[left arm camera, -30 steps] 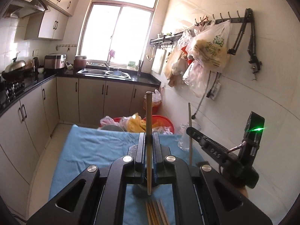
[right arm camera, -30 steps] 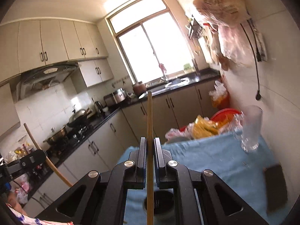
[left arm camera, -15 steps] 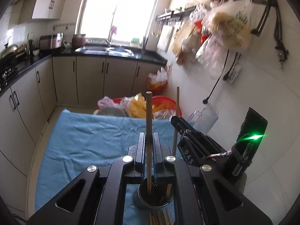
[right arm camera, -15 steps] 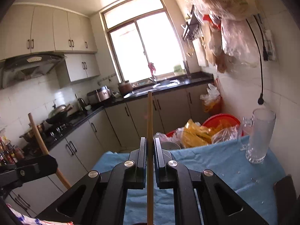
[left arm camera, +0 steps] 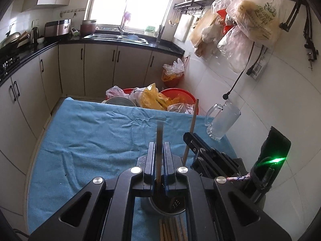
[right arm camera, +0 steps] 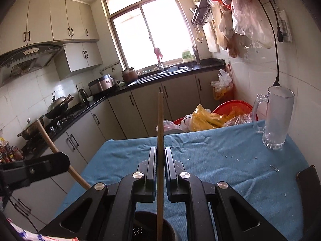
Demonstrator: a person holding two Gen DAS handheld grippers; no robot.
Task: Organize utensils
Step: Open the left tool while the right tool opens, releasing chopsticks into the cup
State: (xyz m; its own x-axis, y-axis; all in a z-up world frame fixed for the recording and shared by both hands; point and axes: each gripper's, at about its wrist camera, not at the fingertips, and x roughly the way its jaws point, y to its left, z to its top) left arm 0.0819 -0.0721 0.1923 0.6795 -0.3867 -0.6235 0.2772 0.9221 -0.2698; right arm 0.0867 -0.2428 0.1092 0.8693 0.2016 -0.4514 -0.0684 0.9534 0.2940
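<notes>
My left gripper (left arm camera: 159, 152) stands over a dark metal utensil holder (left arm camera: 164, 208). A wooden chopstick (left arm camera: 159, 140) stands between its jaws, blurred, with a small gap on each side, its lower end in the holder. My right gripper (right arm camera: 160, 158) also has a chopstick (right arm camera: 160, 132) between slightly parted jaws, its tip down in the same holder (right arm camera: 152, 229). The right gripper (left arm camera: 208, 152) shows in the left view just right of the holder. Several loose chopsticks (left arm camera: 172, 229) lie on the blue cloth in front of the holder.
A blue cloth (left arm camera: 90, 136) covers the table. A glass mug (right arm camera: 276, 118) stands at its far right corner. A dark phone (right arm camera: 309, 182) lies near the right edge. Red basins with plastic bags (left arm camera: 160, 98) sit behind the table. Kitchen cabinets run along the left.
Both grippers tilted downward and came lower over the holder. Both sets of jaws have parted a little, and the chopsticks have slid down into the holder.
</notes>
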